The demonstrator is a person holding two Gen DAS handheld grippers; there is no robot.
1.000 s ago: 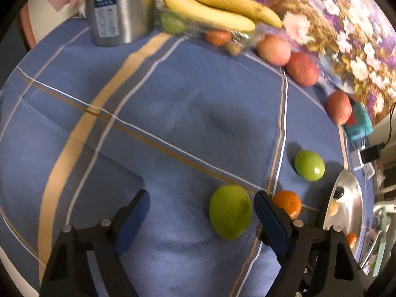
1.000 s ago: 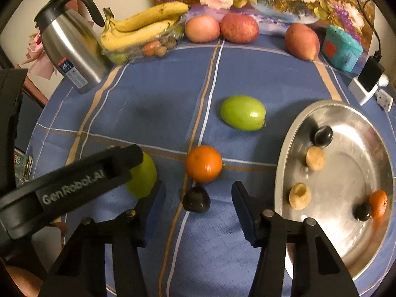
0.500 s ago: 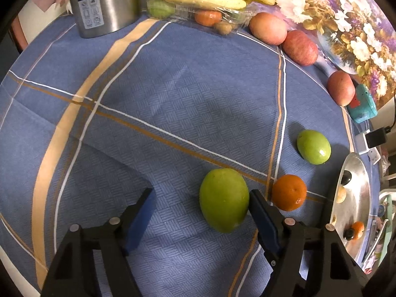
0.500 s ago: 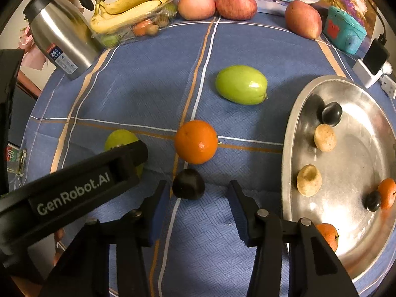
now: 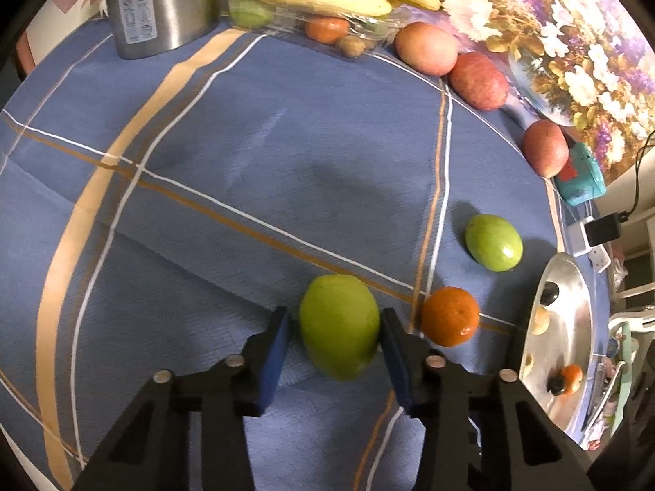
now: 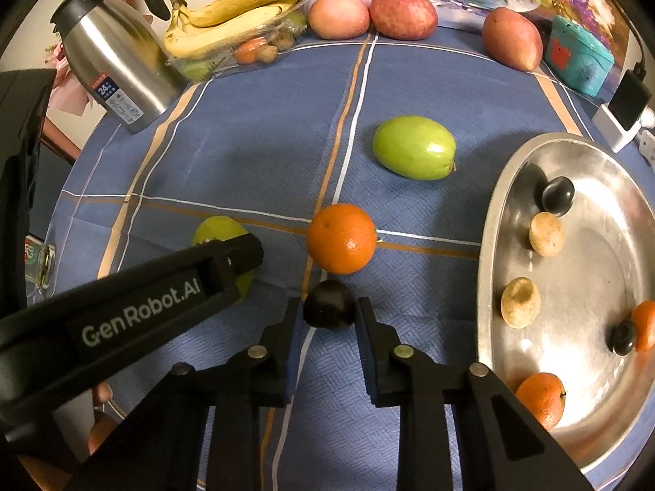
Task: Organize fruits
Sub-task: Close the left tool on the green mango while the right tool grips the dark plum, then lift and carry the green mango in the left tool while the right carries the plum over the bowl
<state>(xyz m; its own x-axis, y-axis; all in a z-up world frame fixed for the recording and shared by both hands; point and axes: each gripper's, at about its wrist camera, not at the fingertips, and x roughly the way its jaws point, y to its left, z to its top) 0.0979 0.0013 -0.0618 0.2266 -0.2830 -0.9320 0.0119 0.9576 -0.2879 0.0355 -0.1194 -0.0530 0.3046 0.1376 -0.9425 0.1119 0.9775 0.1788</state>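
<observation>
Left tongs (image 5: 335,337) closing around green fruit (image 5: 339,332) on the blue-clothed counter (image 5: 245,172), beside an orange (image 5: 449,316). Right tongs (image 6: 327,314) clamped on dark plum (image 6: 328,305), near steel tray (image 6: 491,221).

We read "GenRobot.AI" in pale letters along the black body of the left gripper (image 6: 327,270), left of our right gripper. Far ahead, the steel flask (image 5: 157,4) carries a blue label showing "24"; its smaller print is illegible.
</observation>
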